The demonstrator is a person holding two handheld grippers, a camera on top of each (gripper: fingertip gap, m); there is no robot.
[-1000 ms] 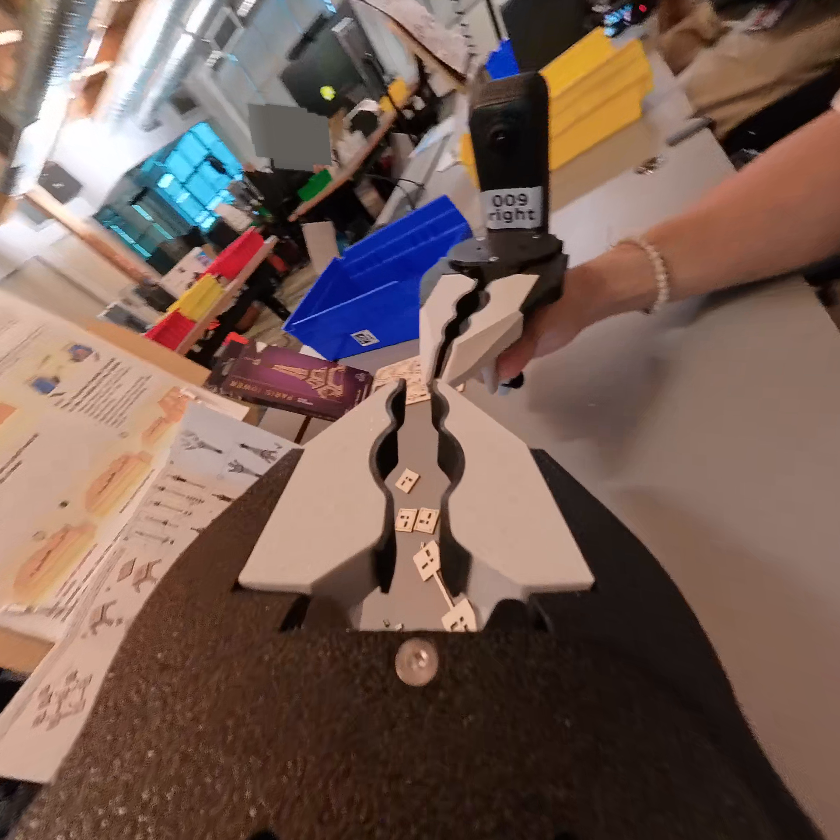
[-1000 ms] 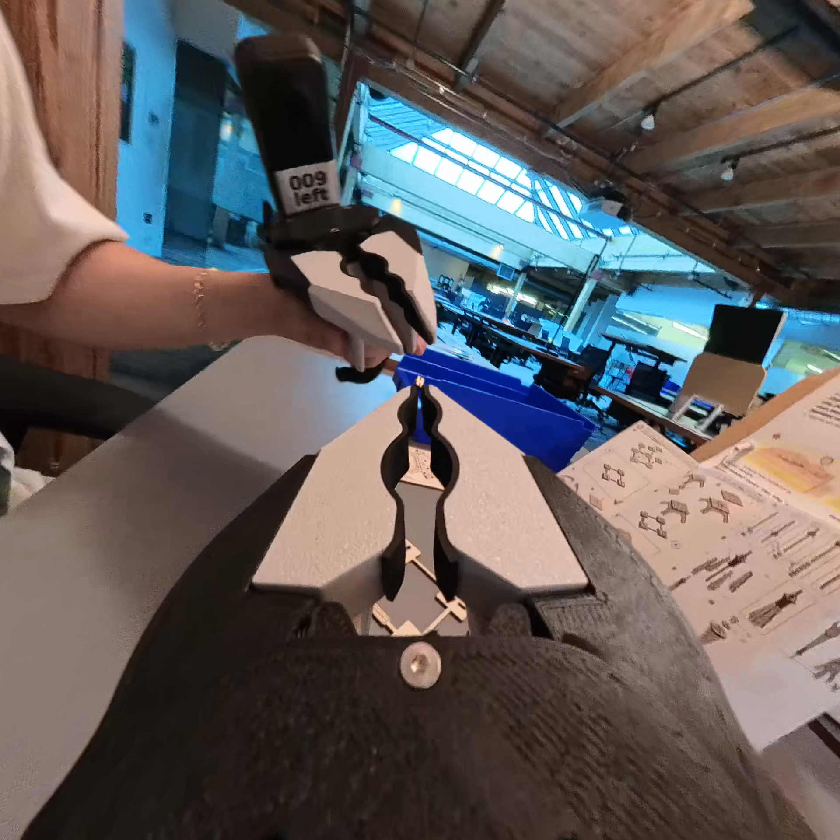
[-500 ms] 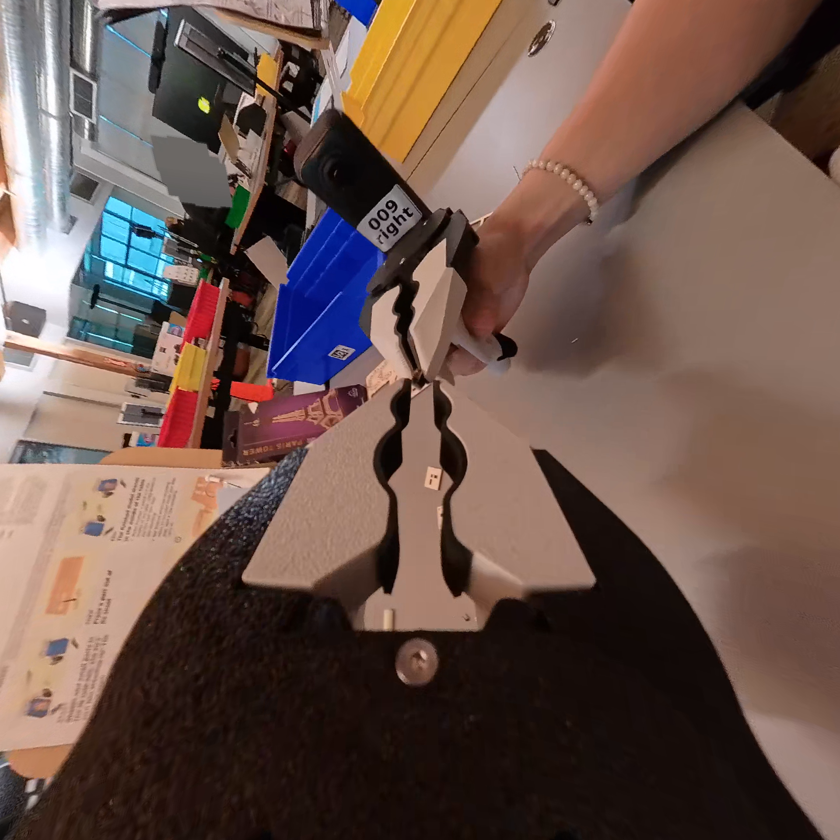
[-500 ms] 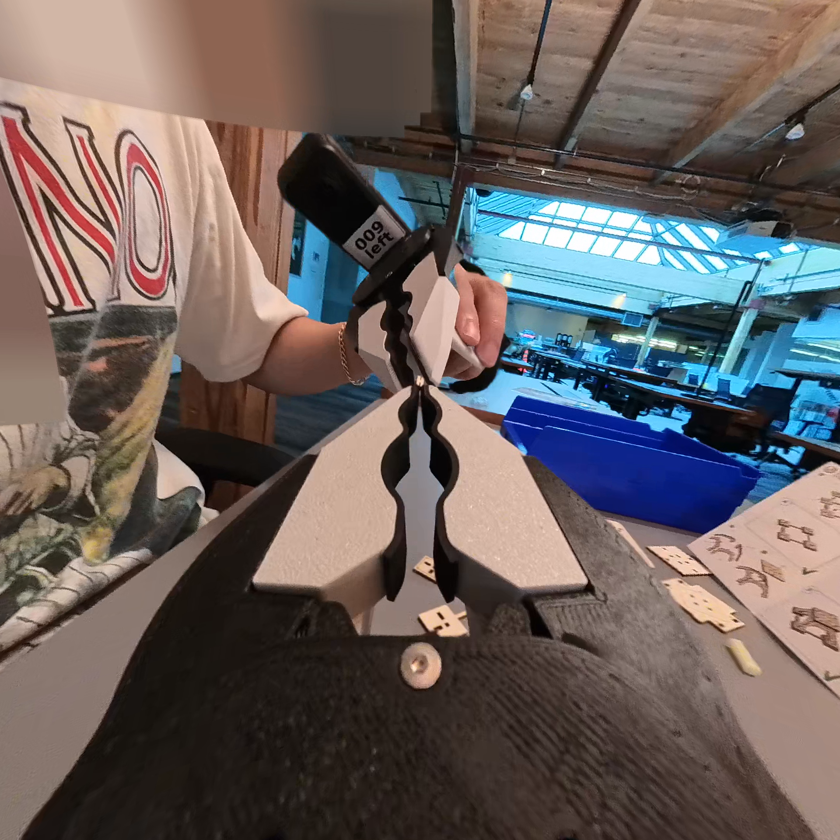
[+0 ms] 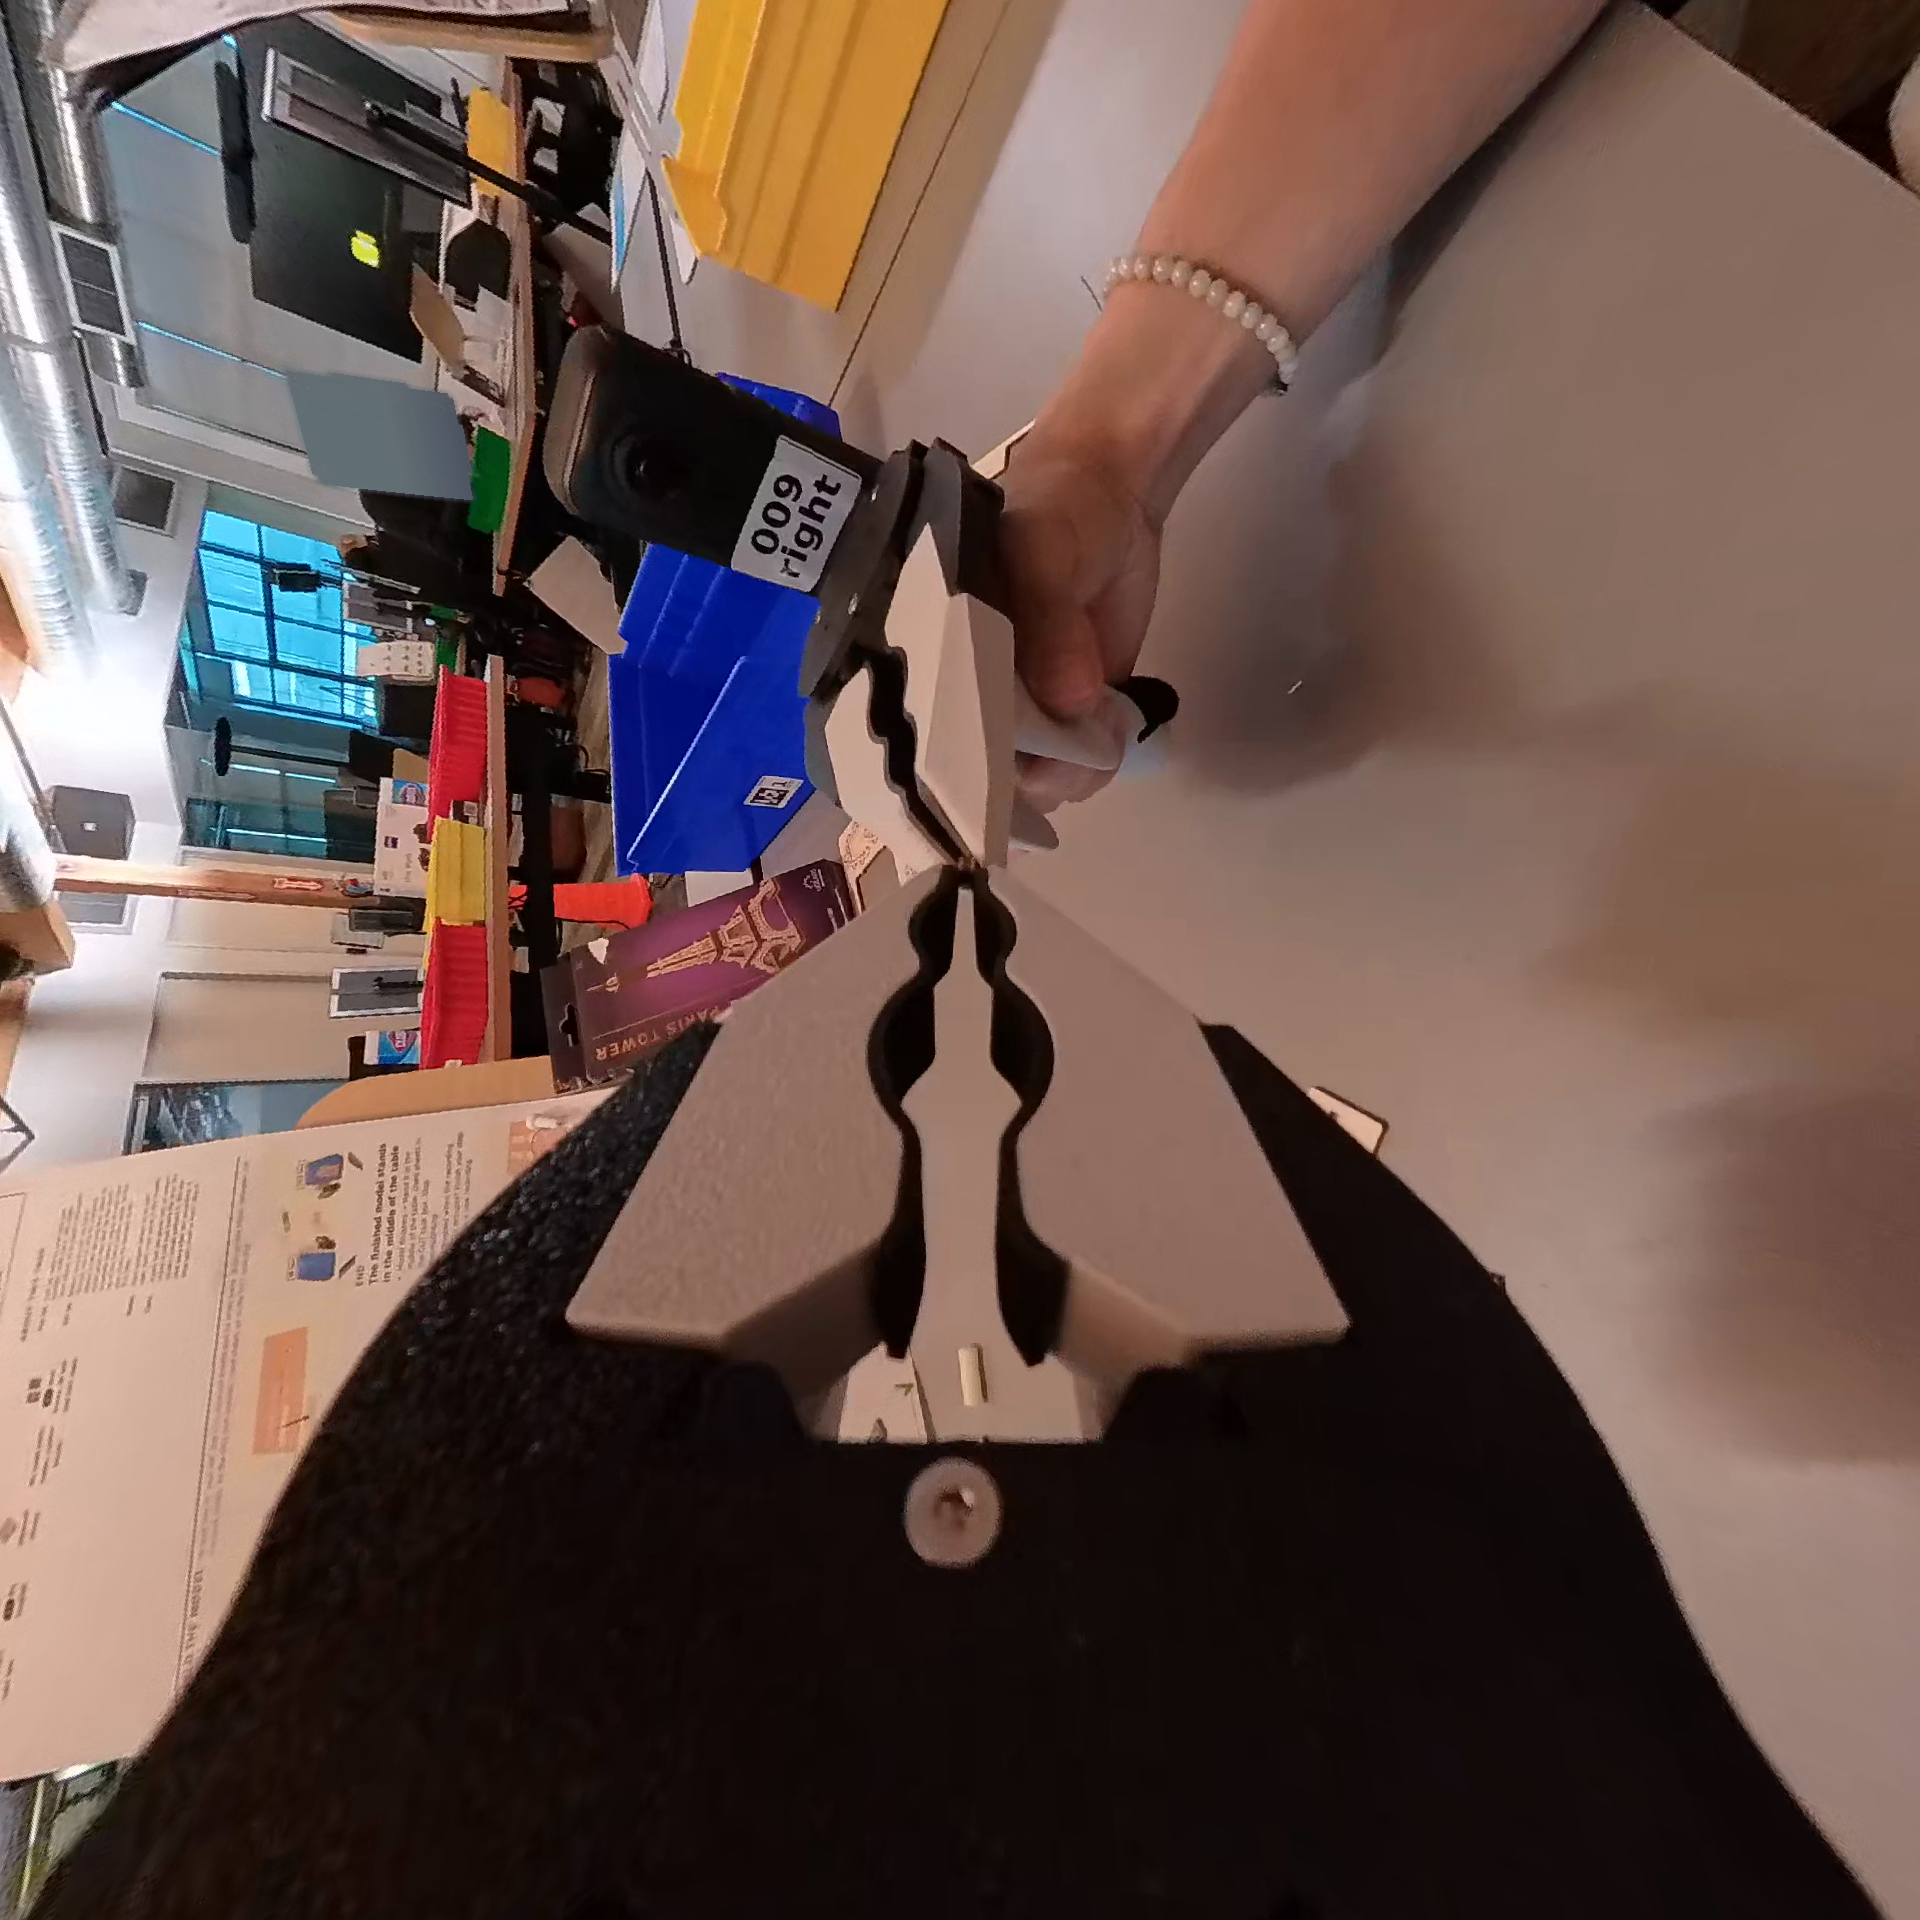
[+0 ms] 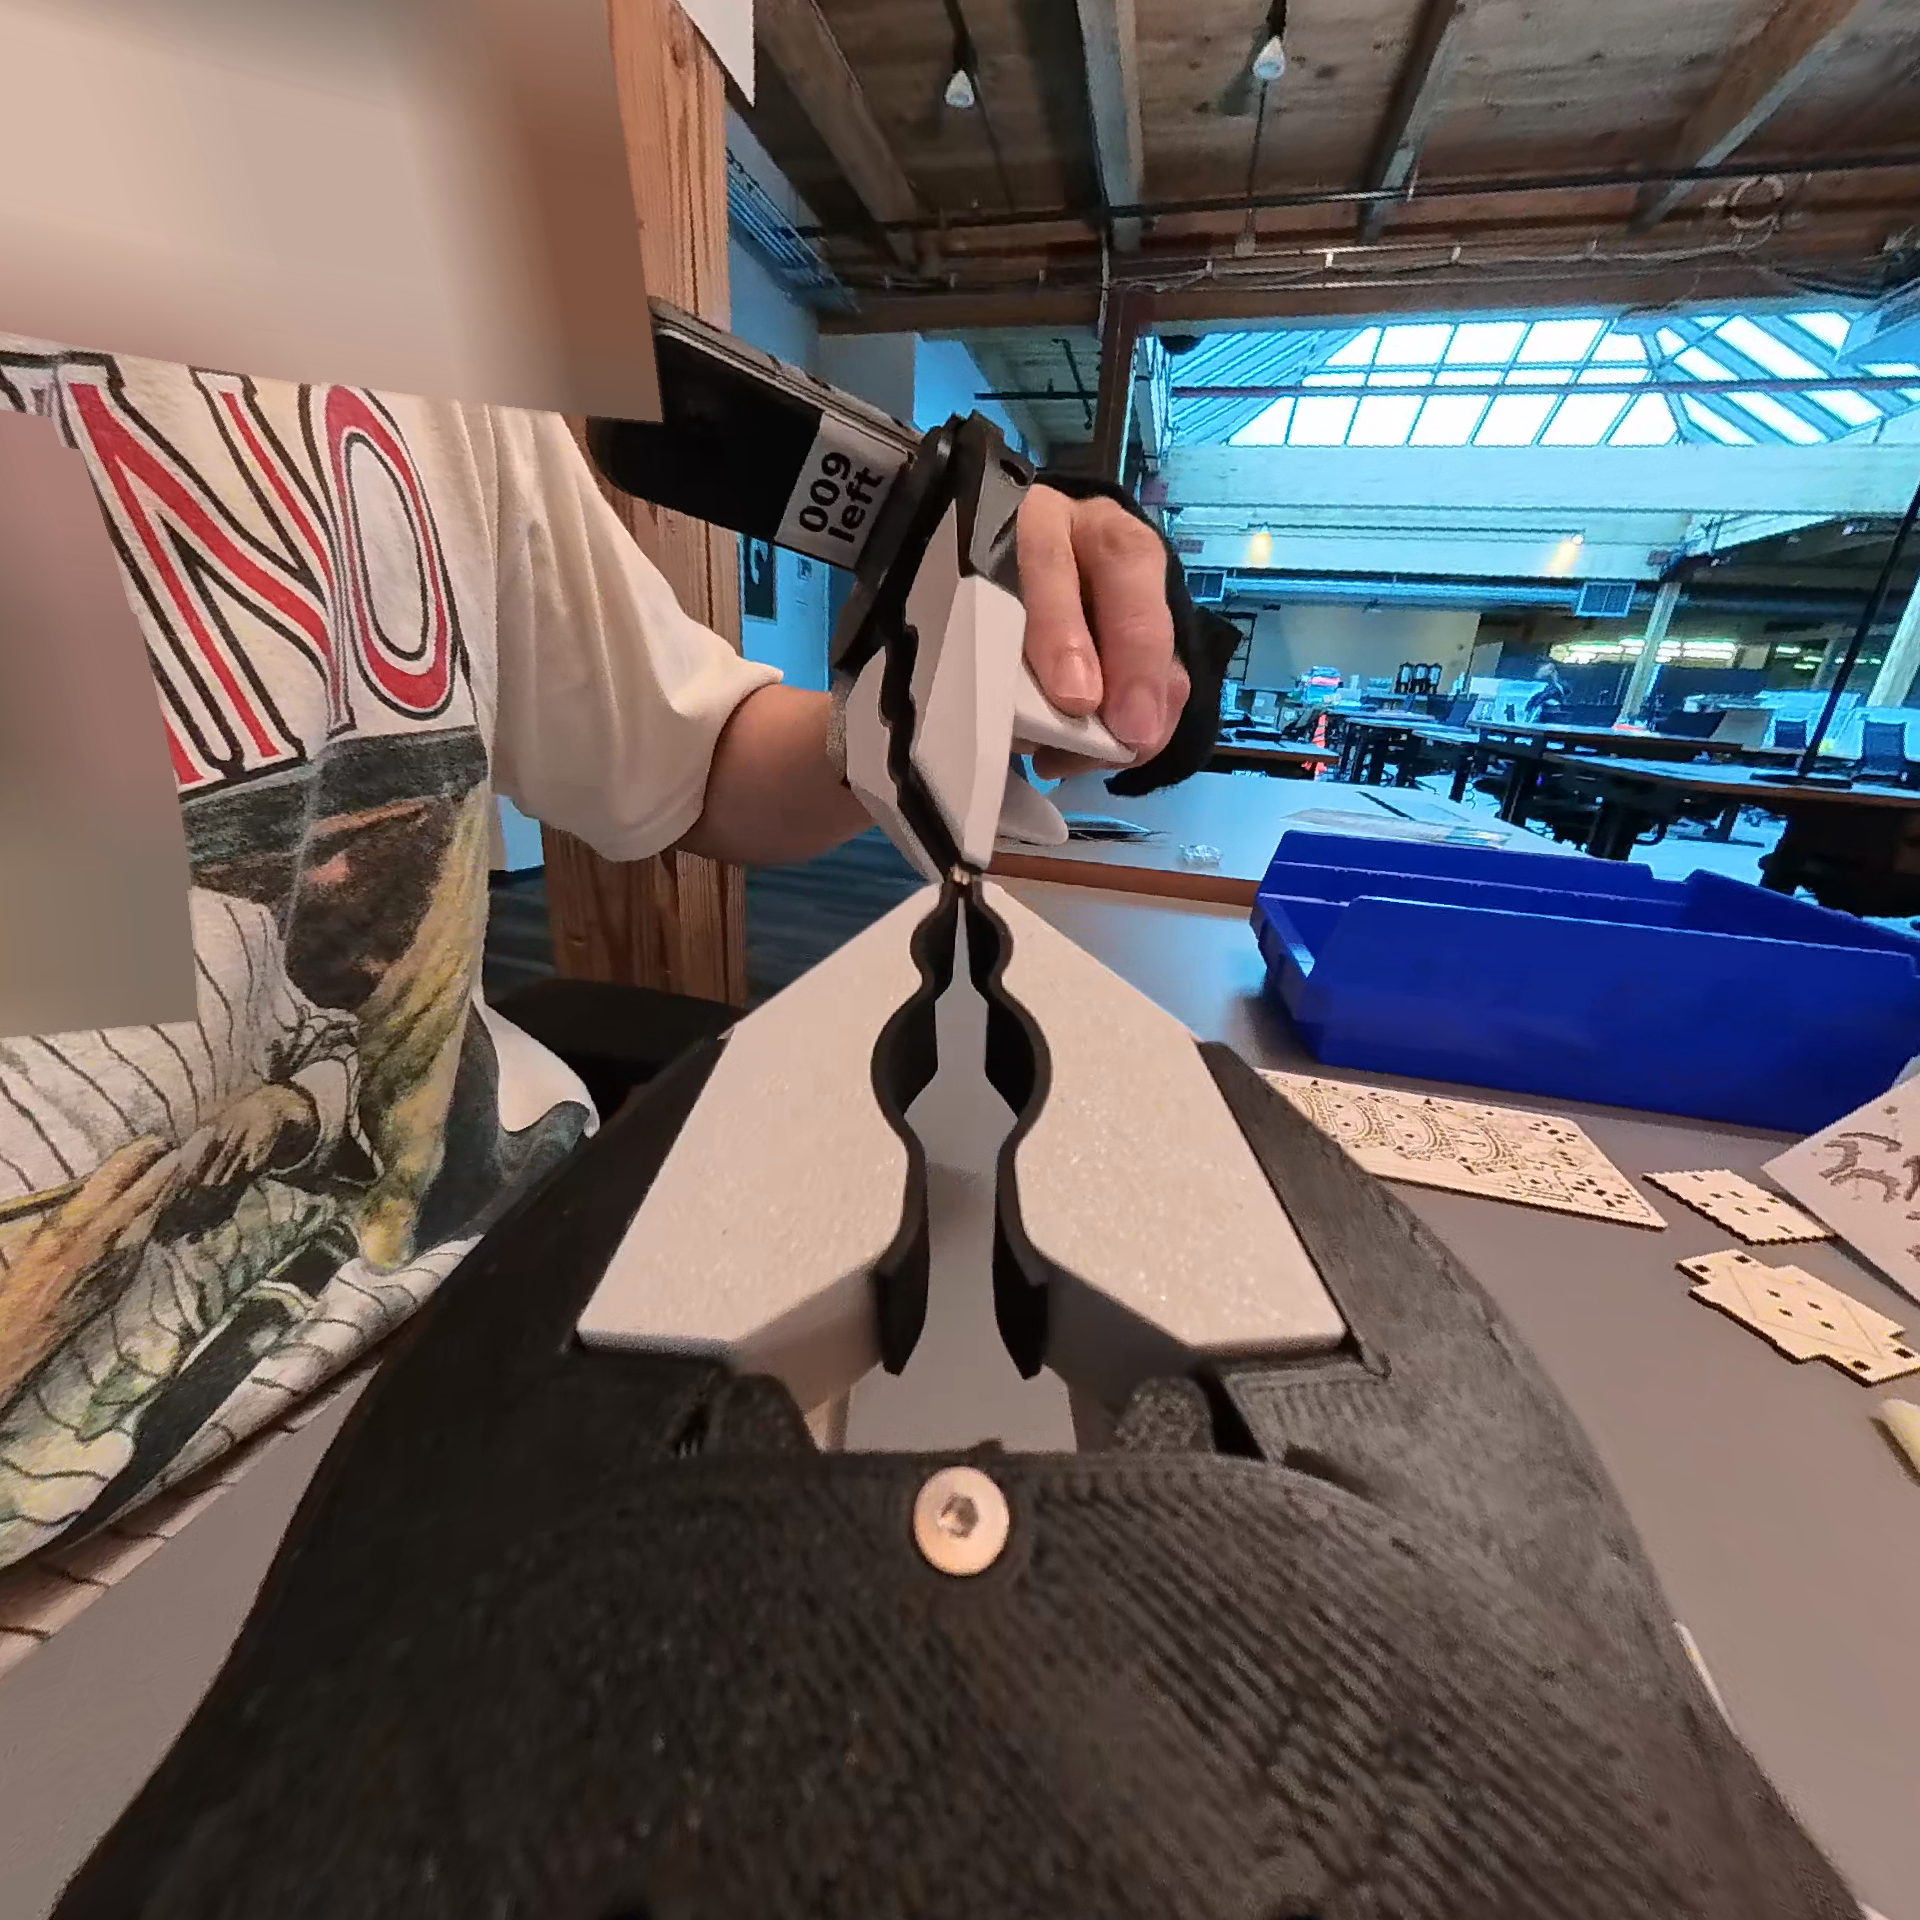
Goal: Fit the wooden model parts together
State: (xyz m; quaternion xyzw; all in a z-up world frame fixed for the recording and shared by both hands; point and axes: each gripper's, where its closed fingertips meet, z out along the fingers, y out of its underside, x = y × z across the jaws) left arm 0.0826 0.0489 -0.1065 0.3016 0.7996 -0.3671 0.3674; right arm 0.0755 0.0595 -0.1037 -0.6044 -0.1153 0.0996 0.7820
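The two grey-fingered, black-bodied tools meet tip to tip above the grey bench [image 6: 1714, 1558]. The left tool [image 5: 961, 883] has its fingers drawn together at the tips, with only the wavy gaps farther back left clear; the right tool [image 6: 961, 883] stands the same way. Each view shows the other tool end-on: the right one [image 5: 951, 847] in the left wrist view, the left one [image 6: 956, 857] in the right wrist view.

Right where the four tips meet sits a tiny pale wooden piece [image 6: 963, 876], also visible as a speck in the left wrist view [image 5: 964, 871]. It is too small to tell whether it is one part or two, which tool is pinching it, or whether a joint has been made. My judgement is that the work is at a fitting step, held in the air.

Much appears left to do. On the bench to the right lie a flat laser-cut wooden sheet [image 6: 1455, 1143] with pieces in it, and two loose notched wooden plates [image 6: 1735, 1216] [image 6: 1797, 1320], all apart from each other and unjoined. A printed instruction sheet [image 5: 156, 1351] lies open at the left, and a purple kit box [image 5: 686, 987] stands behind it near a blue plastic bin [image 6: 1610, 977]. No assembled model shows anywhere.
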